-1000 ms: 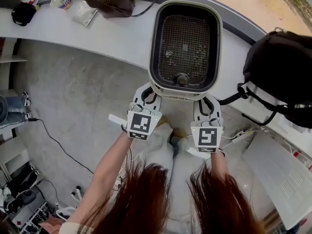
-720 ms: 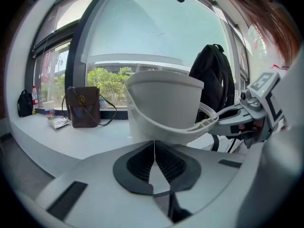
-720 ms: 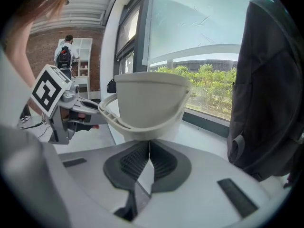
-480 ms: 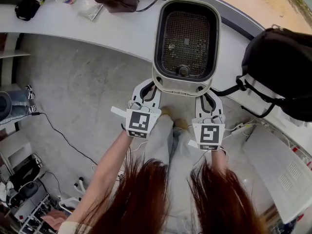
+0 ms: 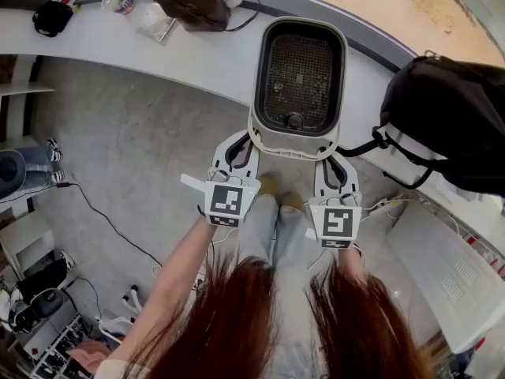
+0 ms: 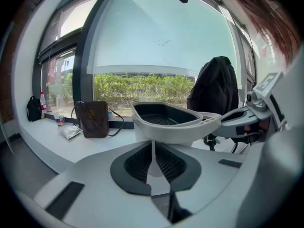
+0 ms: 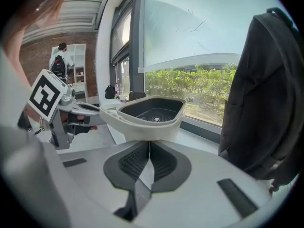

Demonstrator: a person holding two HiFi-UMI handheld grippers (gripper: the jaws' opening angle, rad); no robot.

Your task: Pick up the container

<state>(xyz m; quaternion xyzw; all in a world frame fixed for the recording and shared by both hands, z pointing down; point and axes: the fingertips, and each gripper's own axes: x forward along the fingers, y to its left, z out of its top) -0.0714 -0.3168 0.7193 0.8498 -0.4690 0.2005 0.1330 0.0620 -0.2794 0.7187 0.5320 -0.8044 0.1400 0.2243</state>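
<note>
One container (image 5: 293, 142), two tongs, left (image 5: 245, 139) and right (image 5: 331, 158), one backpack (image 5: 450, 125), one handbag (image 5: 193, 6).

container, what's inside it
Inside the container a dark mesh tray covers the floor, with a small round knob near the front. Anything under the mesh is hidden.

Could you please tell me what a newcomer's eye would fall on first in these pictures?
The white rectangular container with a dark mesh floor dominates the centre, pinched at its near rim by the left gripper and the right gripper, both shut on it. A bulky black backpack sits to its right on the white counter.
</note>
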